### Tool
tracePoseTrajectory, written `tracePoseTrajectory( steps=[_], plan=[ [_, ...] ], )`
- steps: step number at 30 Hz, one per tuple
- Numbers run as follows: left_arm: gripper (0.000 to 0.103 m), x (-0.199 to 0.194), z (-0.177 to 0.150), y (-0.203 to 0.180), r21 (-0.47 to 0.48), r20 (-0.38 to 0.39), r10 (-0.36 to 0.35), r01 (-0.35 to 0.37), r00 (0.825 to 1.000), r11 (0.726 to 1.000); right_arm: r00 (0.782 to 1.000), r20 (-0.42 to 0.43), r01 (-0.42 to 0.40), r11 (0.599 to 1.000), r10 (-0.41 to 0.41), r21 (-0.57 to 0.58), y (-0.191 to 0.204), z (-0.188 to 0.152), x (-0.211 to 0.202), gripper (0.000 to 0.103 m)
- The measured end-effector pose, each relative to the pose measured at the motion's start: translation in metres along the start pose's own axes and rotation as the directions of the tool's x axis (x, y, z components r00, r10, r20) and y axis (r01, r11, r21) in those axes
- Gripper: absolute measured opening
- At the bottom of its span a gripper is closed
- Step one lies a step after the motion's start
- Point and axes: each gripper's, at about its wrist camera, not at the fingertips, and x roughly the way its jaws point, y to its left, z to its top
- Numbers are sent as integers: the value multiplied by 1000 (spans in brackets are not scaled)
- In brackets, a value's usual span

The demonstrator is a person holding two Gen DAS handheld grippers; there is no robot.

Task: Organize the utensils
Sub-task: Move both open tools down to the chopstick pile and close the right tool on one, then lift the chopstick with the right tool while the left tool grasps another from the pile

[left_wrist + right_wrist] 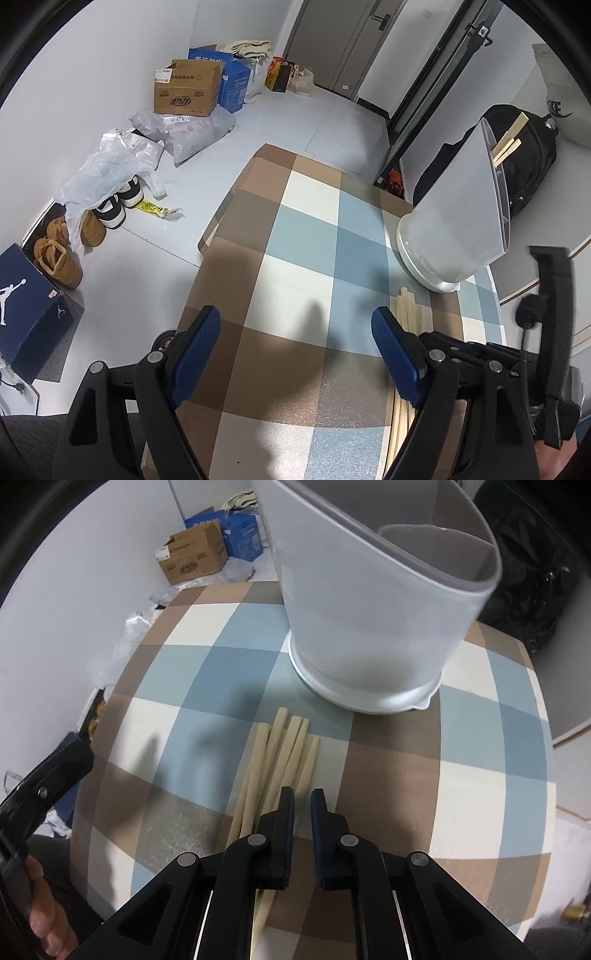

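Several pale wooden chopsticks (280, 757) lie in a bundle on the checked tablecloth (184, 686), just in front of a white utensil holder (369, 627). My right gripper (303, 797) hovers right over the near part of the bundle, jaws almost closed with a narrow gap, nothing clearly between them. In the left wrist view the holder (454, 206) stands at the right with a few chopsticks (509, 140) sticking out of it. My left gripper (295, 317) is wide open and empty above the table, left of the chopstick bundle (413, 310).
The table's left edge (210, 236) drops to a floor with cardboard boxes (188, 88), plastic bags (110, 166), shoes (59, 251) and a blue shoe box (29, 295). A black backpack (528, 162) sits behind the holder. The other hand-held gripper (37, 786) shows at the left of the right wrist view.
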Motion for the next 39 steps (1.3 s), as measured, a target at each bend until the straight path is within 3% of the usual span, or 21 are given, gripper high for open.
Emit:
tracePoseTrajectory(
  steps=[3, 8, 17, 23, 26, 32, 39],
  plan=[
    [80, 0, 0, -1, 5, -1, 1, -1, 1000, 1000, 1000, -10, 29, 999, -29, -26, 3, 1, 3, 5],
    [80, 2, -1, 1, -8, -9, 5, -5, 1000, 1000, 1000, -18, 7, 1000, -6, 11, -5, 8, 4, 5],
    [80, 5, -2, -5, 31, -23, 11, -10, 1000, 999, 998, 49, 36, 998, -33, -44, -3, 9, -1, 8],
    [80, 14, -9, -16, 74, -88, -25, 32, 996, 997, 995, 82, -54, 998, 52, 28, -20, 0, -11, 4],
    [80, 19, -17, -28, 127, -138, -37, 55, 990, 990, 985, 141, -113, 989, 99, 94, -37, -8, -29, 4],
    [80, 19, -32, -44, 198, -180, -26, 62, 983, 978, 942, 278, -245, 953, 191, 176, -70, -19, -76, 4],
    [80, 22, -46, -59, 281, -207, 30, 30, 978, 959, 910, 356, -309, 919, 211, 245, -98, -26, -97, 4]
  ],
)
